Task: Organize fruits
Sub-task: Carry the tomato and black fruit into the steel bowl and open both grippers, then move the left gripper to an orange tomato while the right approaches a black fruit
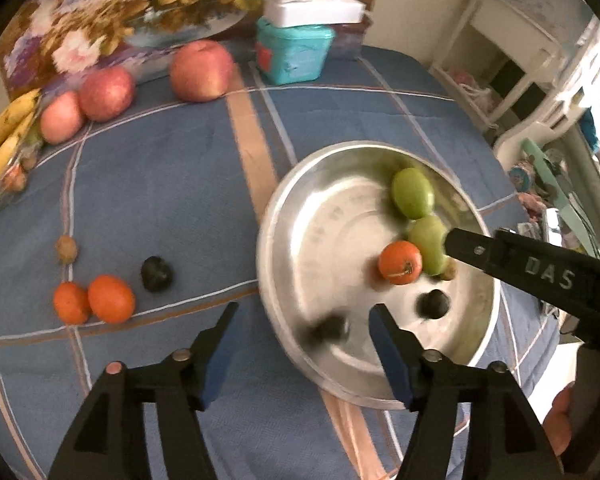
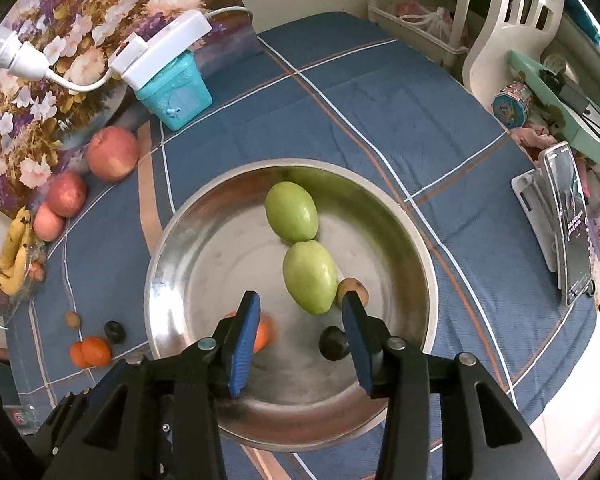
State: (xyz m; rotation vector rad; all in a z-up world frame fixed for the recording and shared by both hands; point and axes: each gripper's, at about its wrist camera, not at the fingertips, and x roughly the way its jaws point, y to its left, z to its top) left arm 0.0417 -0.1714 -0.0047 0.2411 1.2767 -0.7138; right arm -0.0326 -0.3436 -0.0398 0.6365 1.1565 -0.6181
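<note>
A steel bowl (image 1: 284,200) (image 2: 160,260) on the blue checked cloth holds two green fruits (image 2: 292,212) (image 2: 310,276), an orange (image 1: 400,262), a dark fruit (image 1: 432,304) and a small brown fruit (image 2: 354,288). My left gripper (image 1: 305,312) stands open over the bowl's near rim, and a blurred dark fruit (image 1: 326,330) lies loose below its fingers. My right gripper (image 2: 300,298) is open above the bowl's middle, with the blurred orange (image 2: 262,334) behind its left finger. Two oranges (image 1: 111,298), a dark fruit (image 1: 156,274) and a small brown fruit (image 1: 66,249) lie on the cloth to the left.
Three apples (image 1: 202,70) and bananas (image 1: 4,136) sit at the back left by a floral picture. A teal box (image 1: 294,54) carries a white power strip (image 2: 160,46). A phone on a stand (image 2: 568,220) and a white chair (image 2: 512,20) are at the right.
</note>
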